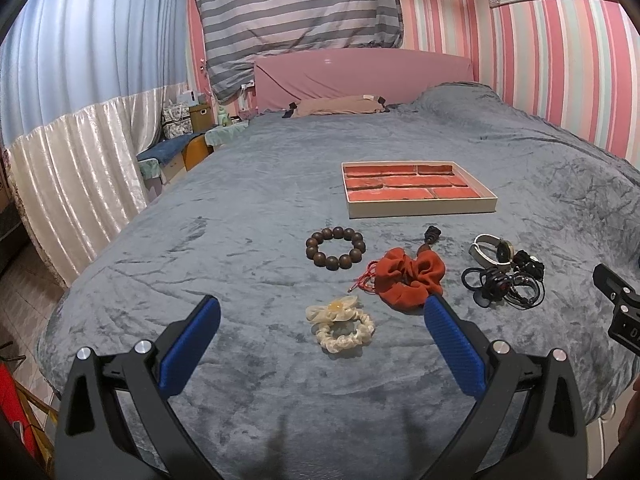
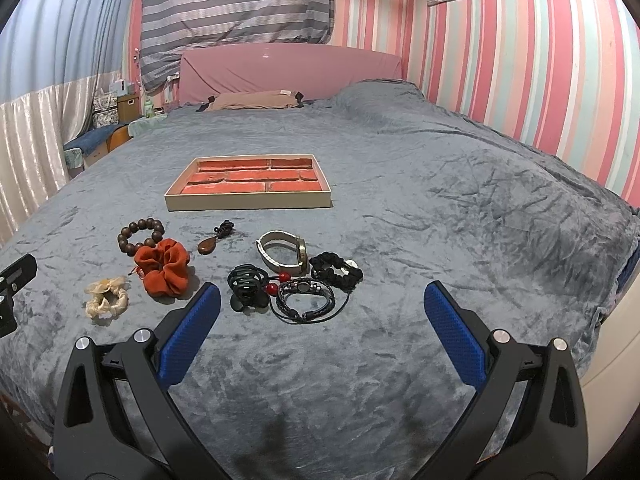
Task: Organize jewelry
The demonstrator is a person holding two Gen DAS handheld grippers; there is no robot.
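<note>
On the grey plush bedspread point(image 2: 400, 208) ahead of me sits the shallow cream box with the red brick-pattern lining point(image 2: 248, 184), and nothing lies in it yet, so by my reckoning the sorting has not begun. Every piece lies loose on the bed, nearer to me than the box. Toward my left are the dark wooden bead bracelet point(image 1: 335, 248), the rust-orange fabric scrunchie point(image 1: 412, 276) with a thin red cord point(image 1: 362, 278) at its edge, and the cream lace scrunchie with a pale flower point(image 1: 340, 322). A brown teardrop pendant on a dark knotted cord point(image 2: 214, 240) lies between the beads and the white-strapped wristwatch point(image 2: 282, 256). Just beside the watch are a black ruffled scrunchie point(image 2: 336, 272), a heap of black hair ties with red beads point(image 2: 250, 290) and a black braided cord bracelet point(image 2: 306, 298), touching one another.

My left gripper point(image 1: 322, 312) hangs over the bed with its blue pads spread wide, holding nothing; the cream scrunchie lies between them in view. My right gripper point(image 2: 322, 300) is likewise spread and empty, the black pile just ahead of it. All pieces remain to be moved.
</note>
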